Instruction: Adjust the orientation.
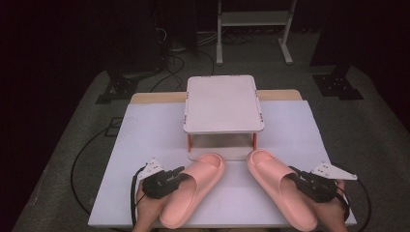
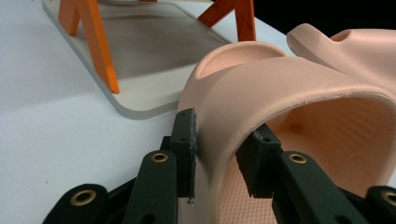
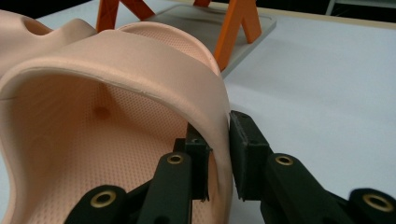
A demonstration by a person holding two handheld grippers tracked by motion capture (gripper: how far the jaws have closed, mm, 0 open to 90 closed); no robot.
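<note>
Two grippers clamp a pair of pink slippers in front of a small rack.

High view: the left gripper (image 1: 180, 175) bites the left slipper (image 1: 193, 188), the right gripper (image 1: 294, 175) the right slipper (image 1: 280, 191); the white rack (image 1: 223, 104) stands just beyond both tips.
Left gripper view: the pads (image 2: 186, 149) pinch the outer wall of the smooth, curved foam strap (image 2: 289, 98); the insole is dimpled.
Right gripper view: the pads (image 3: 250, 149) squeeze the strap (image 3: 140, 65) edge likewise. I judge that lifting both together, level, keeps the soft foam from slipping.
</note>
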